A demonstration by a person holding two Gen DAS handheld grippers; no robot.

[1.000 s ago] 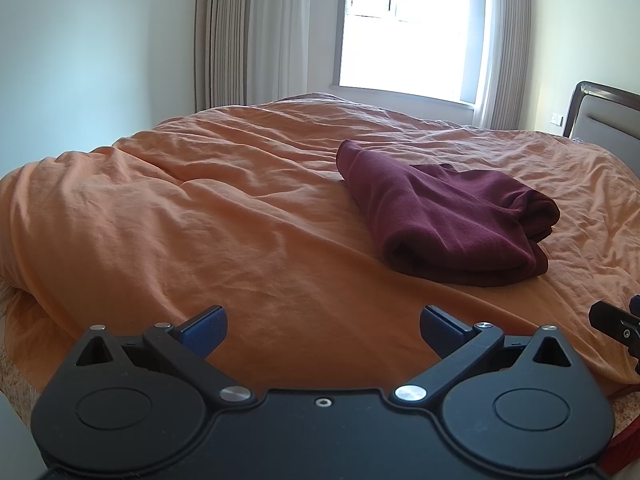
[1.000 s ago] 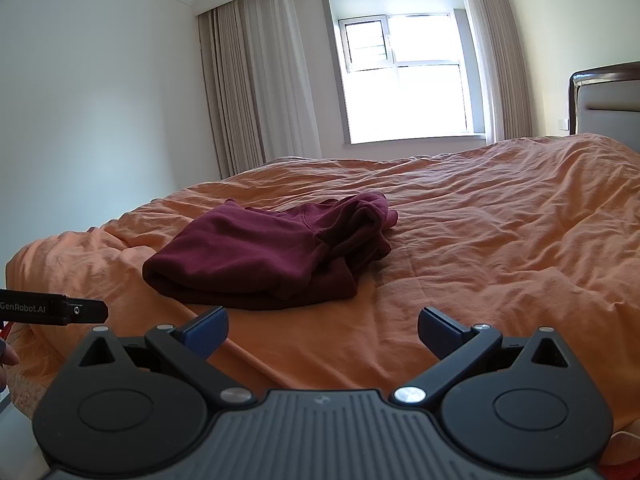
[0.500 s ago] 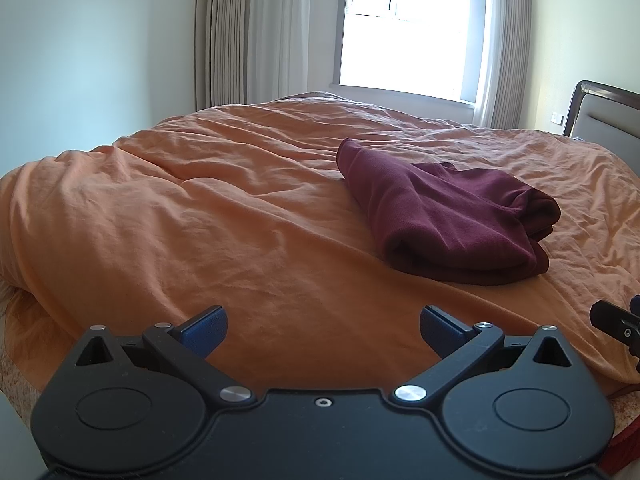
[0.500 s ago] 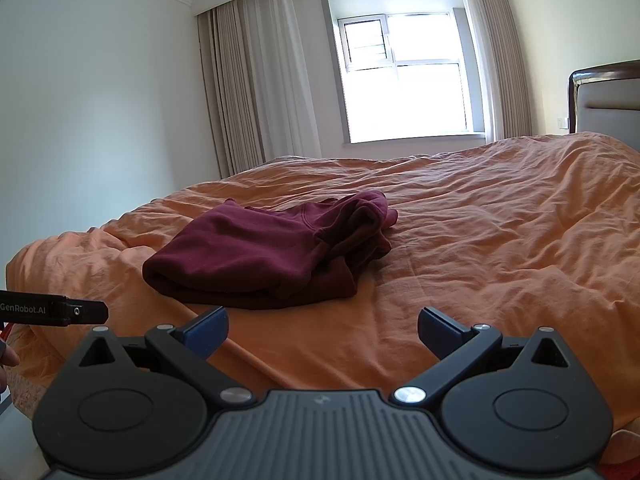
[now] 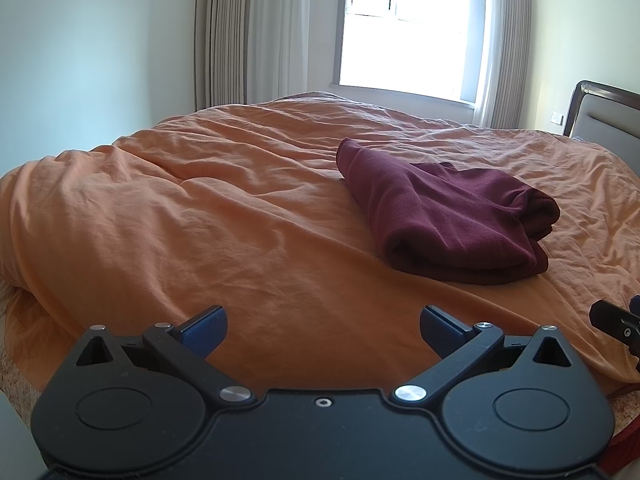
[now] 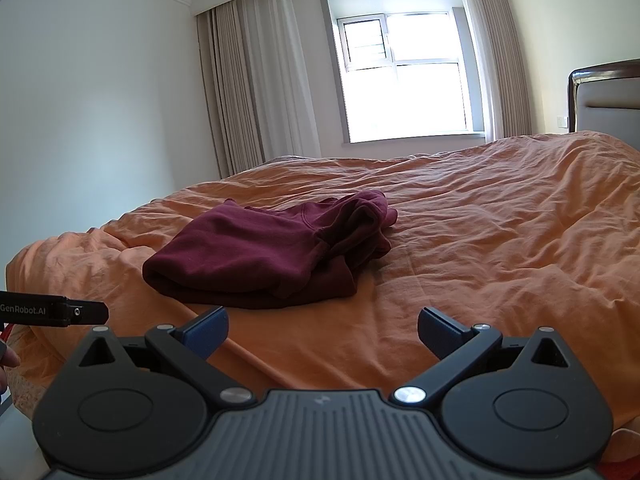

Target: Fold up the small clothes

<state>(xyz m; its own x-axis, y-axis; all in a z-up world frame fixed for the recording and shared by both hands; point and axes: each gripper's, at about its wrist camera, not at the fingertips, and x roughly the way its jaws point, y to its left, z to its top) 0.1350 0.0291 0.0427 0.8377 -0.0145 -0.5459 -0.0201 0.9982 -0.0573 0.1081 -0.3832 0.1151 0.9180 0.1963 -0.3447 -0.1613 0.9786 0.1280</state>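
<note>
A folded maroon garment (image 5: 448,220) is seen lying on the orange bed (image 5: 200,208). The left tongs (image 5: 323,325) and right tongs (image 6: 322,325) (blue-padded) are held wide apart over the bed's near edge, nothing gripped, the garment well beyond both.

This was a bedroom in a home. A wide bed (image 5: 200,208) filled most of both views, covered by a rumpled orange duvet (image 6: 500,240). A padded headboard (image 6: 608,96) with a dark frame stood at one end. On the far wall a window (image 6: 404,80) let in bright daylight, flanked by long pale curtains (image 6: 248,92) hanging to the floor. The walls (image 5: 80,60) were plain and light-coloured, and a switch plate (image 5: 556,118) sat beside the headboard.
</note>
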